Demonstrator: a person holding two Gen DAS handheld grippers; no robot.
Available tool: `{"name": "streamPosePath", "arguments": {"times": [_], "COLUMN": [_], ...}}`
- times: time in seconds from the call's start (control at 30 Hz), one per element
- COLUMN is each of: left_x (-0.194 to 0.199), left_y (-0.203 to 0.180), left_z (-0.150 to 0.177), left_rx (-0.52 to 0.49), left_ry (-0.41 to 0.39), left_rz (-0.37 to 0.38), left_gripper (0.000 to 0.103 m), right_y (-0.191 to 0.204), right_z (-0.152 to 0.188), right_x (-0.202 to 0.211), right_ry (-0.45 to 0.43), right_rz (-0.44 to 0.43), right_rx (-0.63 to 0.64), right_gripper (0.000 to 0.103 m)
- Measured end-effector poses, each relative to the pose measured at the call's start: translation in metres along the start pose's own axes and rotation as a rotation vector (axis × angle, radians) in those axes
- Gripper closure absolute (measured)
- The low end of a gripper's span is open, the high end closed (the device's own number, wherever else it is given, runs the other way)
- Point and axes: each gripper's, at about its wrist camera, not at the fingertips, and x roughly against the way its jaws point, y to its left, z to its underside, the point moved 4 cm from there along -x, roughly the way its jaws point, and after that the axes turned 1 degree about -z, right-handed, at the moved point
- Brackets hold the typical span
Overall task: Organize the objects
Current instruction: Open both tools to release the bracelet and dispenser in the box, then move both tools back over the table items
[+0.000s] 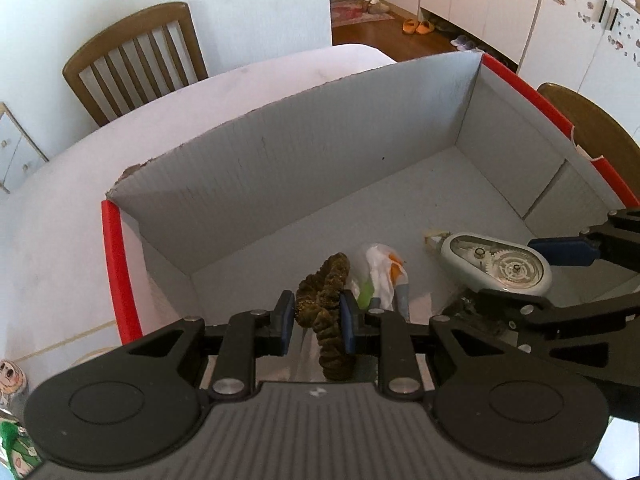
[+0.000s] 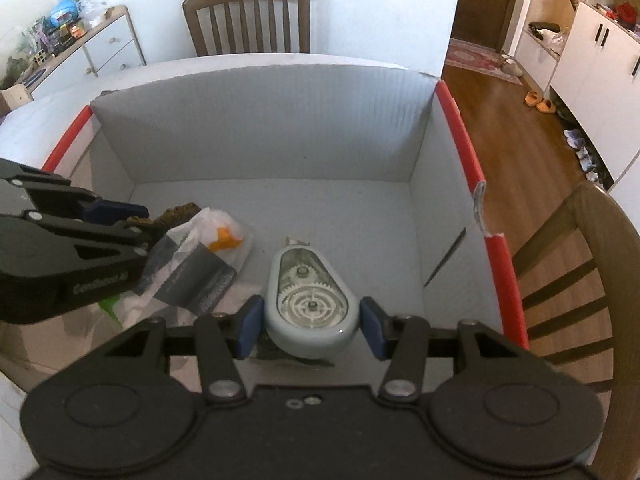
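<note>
Reaching down into an open cardboard box w/ red-taped side rims, both grippers sit inside it, angled steeply toward the floor of the box. Left gripper has its jaws clamped on a dark olive-brown scrunchie — the blue pads squeeze it from both sides, and the fabric loop bunches above and below the pinch. Right gripper has its jaws clamped on a grey teardrop-shaped correction-tape dispenser, clear window facing up w/ white gears visible inside; the pads press the wide rounded end, the narrow tip points to the far wall. Whether the dispenser rests on the box floor or hangs just above it, can't tell. Between the two held things, on the box floor, lies a crumpled clear plastic packet w/ white, orange and green bits plus a dark printed label — just right of the scrunchie and left of the dispenser. In the right wrist view the left gripper shows at the left edge, its tip partly over that packet. The box stands on a white counter. A wooden slat-back chair stands beyond the far side, against a white wall; a second wooden chair sits to the right of the box. Further right — wood floor, white cabinets, slippers near the hallway.
</note>
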Motion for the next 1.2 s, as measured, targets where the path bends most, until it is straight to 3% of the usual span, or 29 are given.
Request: {"name": "streamPosePath", "arguments": {"times": [0.1,0.2,0.23,0.33,0.53,1.03,1.2], "left_x": [0.001,0.005,0.007,0.015,0.031,0.106,0.13], "left_y": [0.001,0.0,-0.001,-0.004,0.0,0.018,0.03], "left_z": [0.0,0.001,0.001,0.003,0.007,0.022,0.034], "left_rx": [0.005,0.003,-0.001,-0.017,0.006,0.038,0.049], "left_ry": [0.004,0.0,-0.005,-0.03,-0.059,-0.198,-0.242], "left_rz": [0.005,0.006,0.009,0.028,0.044,0.097,0.111], "left_gripper": [0.077,0.066,0.054,0.046,0.04,0.04,0.033], "right_y": [-0.001,-0.001,-0.001,0.0,0.001,0.019,0.03], "right_z": [0.0,-0.001,-0.001,-0.002,-0.002,0.003,0.007], "right_x": [0.003,0.007,0.01,0.018,0.036,0.094,0.113], "right_ry": [-0.006,-0.022,-0.029,-0.045,-0.071,-0.186,-0.22], "right_rz": [-0.006,-0.018,-0.023,-0.037,-0.053,-0.07,-0.063], "right_rx": [0.002,-0.006,-0.009,-0.01,-0.016,-0.053,-0.071], "right_gripper": [0.051,0.046,0.043,0.04,0.039,0.032,0.028]}}
